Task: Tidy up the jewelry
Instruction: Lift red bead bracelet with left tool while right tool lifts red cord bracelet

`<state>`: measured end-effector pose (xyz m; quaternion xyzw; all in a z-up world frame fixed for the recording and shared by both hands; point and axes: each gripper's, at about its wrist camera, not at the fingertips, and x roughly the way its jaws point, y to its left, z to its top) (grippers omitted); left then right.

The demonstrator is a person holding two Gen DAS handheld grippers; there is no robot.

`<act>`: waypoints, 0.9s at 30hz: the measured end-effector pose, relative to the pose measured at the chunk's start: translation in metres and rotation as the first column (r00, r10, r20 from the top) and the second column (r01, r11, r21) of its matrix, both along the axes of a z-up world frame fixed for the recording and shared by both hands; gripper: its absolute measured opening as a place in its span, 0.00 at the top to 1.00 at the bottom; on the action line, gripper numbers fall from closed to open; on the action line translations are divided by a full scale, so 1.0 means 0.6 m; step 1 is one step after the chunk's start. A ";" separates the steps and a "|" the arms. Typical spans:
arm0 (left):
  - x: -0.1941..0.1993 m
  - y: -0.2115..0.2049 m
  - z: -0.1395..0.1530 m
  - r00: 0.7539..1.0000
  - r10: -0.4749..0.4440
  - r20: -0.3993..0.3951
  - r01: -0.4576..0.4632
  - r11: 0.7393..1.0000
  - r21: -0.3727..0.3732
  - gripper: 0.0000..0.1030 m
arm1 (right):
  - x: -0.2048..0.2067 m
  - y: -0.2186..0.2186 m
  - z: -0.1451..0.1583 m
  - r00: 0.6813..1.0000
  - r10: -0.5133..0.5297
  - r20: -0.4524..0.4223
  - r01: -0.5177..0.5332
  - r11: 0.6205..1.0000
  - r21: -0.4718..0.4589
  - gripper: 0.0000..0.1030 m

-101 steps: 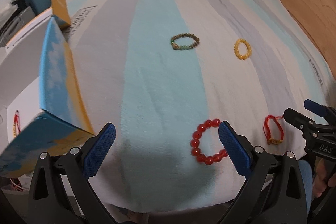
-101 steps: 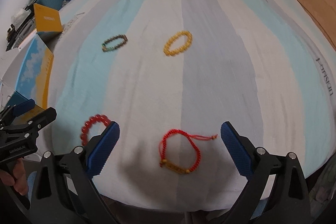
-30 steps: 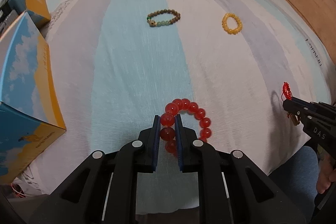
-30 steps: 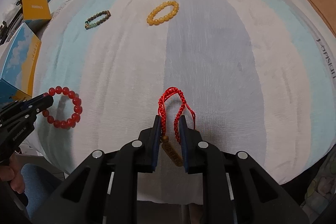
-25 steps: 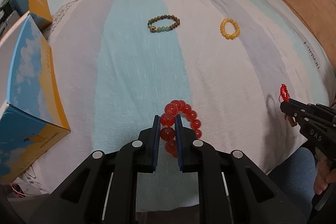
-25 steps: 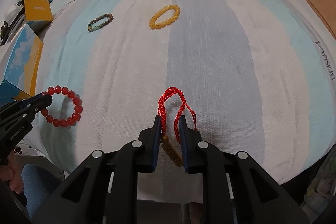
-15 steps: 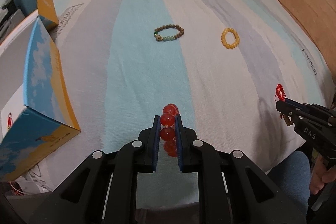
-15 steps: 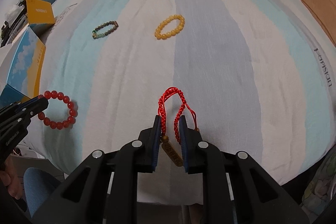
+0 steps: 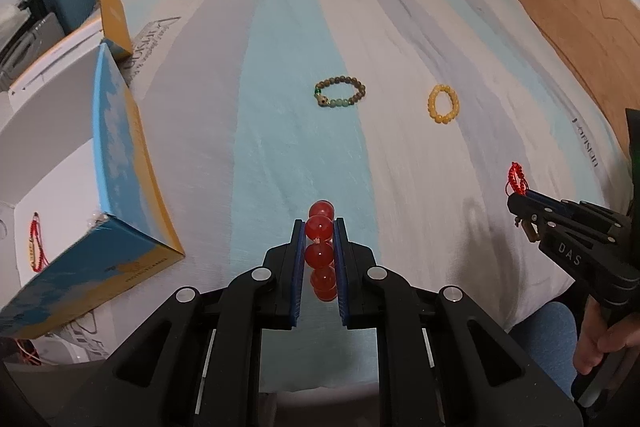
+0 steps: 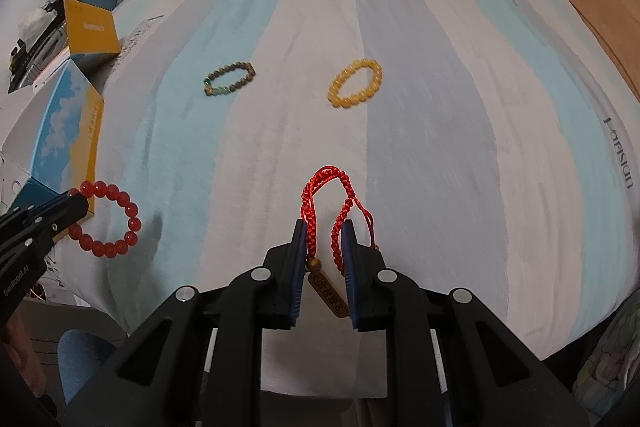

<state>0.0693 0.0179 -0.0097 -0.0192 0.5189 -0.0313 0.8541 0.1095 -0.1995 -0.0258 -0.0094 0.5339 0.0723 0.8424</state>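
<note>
My left gripper (image 9: 319, 241) is closed on the red bead bracelet (image 9: 320, 251), pads pressed against both sides of the beads, the loop hanging edge-on between the fingers and lifted clear of the striped bedsheet (image 9: 280, 107). My right gripper (image 10: 325, 247) is clamped on the red cord bracelet (image 10: 328, 203); its braided loop stands up past the fingertips and its small gold tag (image 10: 327, 287) dangles between the fingers.

From the left camera, the open box (image 9: 120, 163) with the blue-and-yellow flap stands at nine o'clock, just beside the bed edge. Another red cord piece (image 9: 34, 243) already lies on the white inside of the box, at the far left. Two items rest on the sheet, well apart from both tools: the brown bead bracelet (image 9: 340, 93) at twelve o'clock and the yellow bead bracelet (image 9: 442, 103) at one o'clock.

Assessment: the step in hand is the carry, with both pieces picked up and neither yet stowed. I judge the task partly complete, two bracelets not yet collected.

Next move, as I see it: swing the left gripper toward nine o'clock, over the flap and above the white interior, then let the beads go low to limit rolling. The right gripper has the longer crossing; the loose cord ends may snag on the flap, so it wants height.
</note>
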 end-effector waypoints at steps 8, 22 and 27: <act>0.002 0.011 0.035 1.000 0.011 0.025 -0.011 1.000 0.008 0.88 | 0.006 0.027 0.036 0.999 0.023 0.035 -0.024 1.000 0.012 0.84; -0.003 0.037 0.092 0.997 0.048 0.065 -0.049 0.999 0.022 0.88 | 0.011 0.068 0.083 0.996 0.052 0.072 -0.053 0.999 0.010 0.84; -0.007 0.052 0.106 0.995 0.062 0.077 -0.064 0.998 0.027 0.88 | 0.011 0.086 0.098 0.994 0.065 0.085 -0.066 0.998 0.005 0.84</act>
